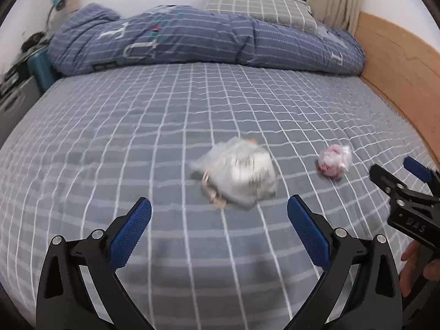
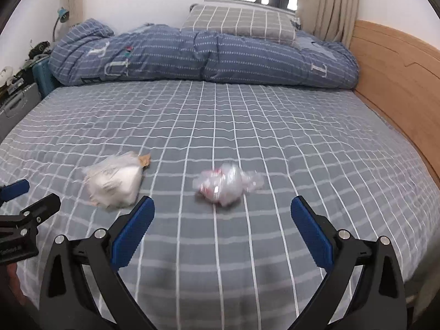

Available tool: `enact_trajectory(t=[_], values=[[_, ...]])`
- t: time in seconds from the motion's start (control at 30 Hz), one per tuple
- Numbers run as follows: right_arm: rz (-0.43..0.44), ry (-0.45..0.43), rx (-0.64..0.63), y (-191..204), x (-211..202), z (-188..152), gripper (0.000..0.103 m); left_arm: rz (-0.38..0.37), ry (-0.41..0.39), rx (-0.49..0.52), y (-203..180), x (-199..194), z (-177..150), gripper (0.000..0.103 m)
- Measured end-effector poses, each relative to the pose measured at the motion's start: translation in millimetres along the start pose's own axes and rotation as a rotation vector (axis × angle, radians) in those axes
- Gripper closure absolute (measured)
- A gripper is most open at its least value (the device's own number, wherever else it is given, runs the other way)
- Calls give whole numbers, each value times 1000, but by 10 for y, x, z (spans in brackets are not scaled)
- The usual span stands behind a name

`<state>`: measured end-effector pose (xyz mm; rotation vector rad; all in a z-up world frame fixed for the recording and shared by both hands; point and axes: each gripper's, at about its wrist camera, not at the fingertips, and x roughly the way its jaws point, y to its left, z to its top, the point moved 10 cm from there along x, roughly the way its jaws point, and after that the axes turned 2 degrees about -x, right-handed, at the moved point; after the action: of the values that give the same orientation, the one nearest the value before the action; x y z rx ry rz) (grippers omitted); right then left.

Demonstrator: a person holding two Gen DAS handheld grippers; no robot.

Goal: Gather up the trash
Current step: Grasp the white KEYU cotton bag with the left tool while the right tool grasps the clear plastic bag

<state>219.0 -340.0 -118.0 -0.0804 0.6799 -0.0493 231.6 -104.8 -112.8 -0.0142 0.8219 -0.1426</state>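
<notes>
The left gripper [image 1: 219, 209] had its blue-padded fingers [image 1: 132, 233] spread wide with nothing between them, poised above the grey checked bed sheet [image 1: 137, 137] just short of the white crumpled bag [image 1: 239, 176]. The right gripper [image 2: 222, 210] was equally wide and empty, with the small red-and-clear wrapper [image 2: 225, 184] lying just beyond its tips — the two pieces of trash sat near each other, apart, mid-bed. Open sheet stretched all round them. The folded blue duvet [image 2: 203, 57] and a pillow [image 2: 242, 22] closed off the far side; the wooden bed frame [image 2: 396, 77] ran along the right edge. Both grippers pointed forward side by side, a hand [image 1: 412, 269] gripping the right one.
</notes>
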Motion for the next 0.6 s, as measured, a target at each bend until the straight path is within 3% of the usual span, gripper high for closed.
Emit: enact_trajectory(t=[0.23, 0.37, 0.5, 0.57, 0.6], values=[[24, 32, 5, -31, 659, 150, 12, -27, 4, 48, -177, 590, 322, 6], [24, 76, 39, -88, 899, 118, 12, -55, 63, 18, -269, 981, 276, 6], [57, 145, 67, -69, 1135, -6, 20, -62, 114, 33, -344, 1267, 200, 6], [63, 161, 62, -33, 1200, -36, 24, -57, 113, 37, -337, 1336, 176, 9], [53, 171, 57, -34, 1247, -66, 25, -34, 122, 58, -321, 1382, 140, 18]])
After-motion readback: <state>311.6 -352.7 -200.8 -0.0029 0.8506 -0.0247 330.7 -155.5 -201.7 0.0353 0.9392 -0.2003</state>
